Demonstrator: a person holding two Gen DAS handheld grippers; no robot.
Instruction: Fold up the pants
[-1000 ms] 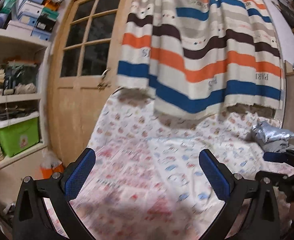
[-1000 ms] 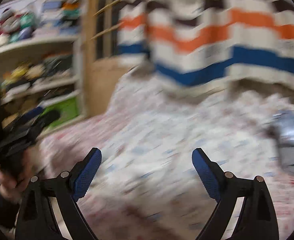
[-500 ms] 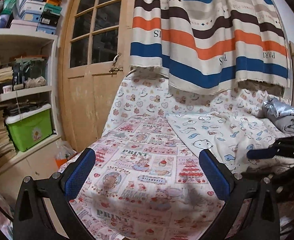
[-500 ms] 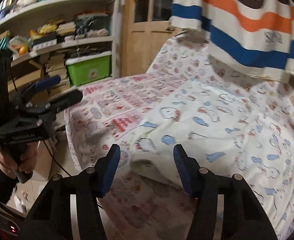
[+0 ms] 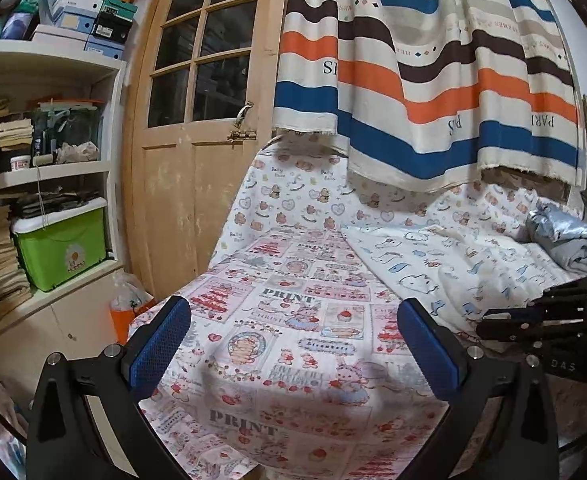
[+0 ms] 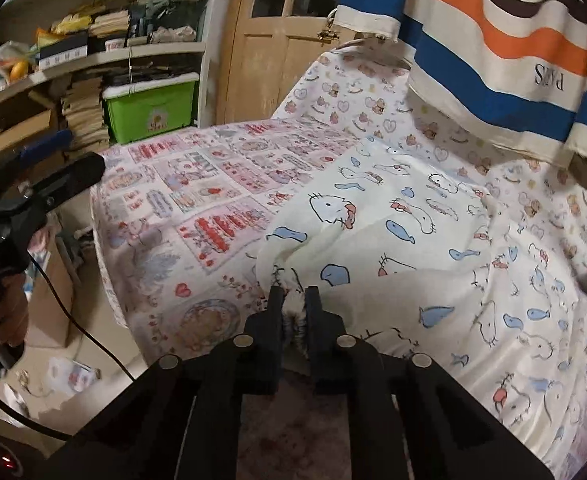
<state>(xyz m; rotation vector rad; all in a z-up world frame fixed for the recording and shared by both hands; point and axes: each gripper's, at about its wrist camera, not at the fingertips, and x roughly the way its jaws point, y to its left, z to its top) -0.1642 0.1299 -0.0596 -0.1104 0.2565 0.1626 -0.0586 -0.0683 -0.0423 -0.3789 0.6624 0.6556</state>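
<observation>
Two blue-padded fingers of the left gripper stand wide apart and empty above the pink printed bedsheet; the cream cotton pants with blue fish and cat-face print lie just beyond them on the sheet. In the right wrist view, the right gripper has its fingers pinched narrowly on the near edge of the pants. The cloth looks light, soft and limp, so the left gripper would likely do best gripping a hem edge or corner.
</observation>
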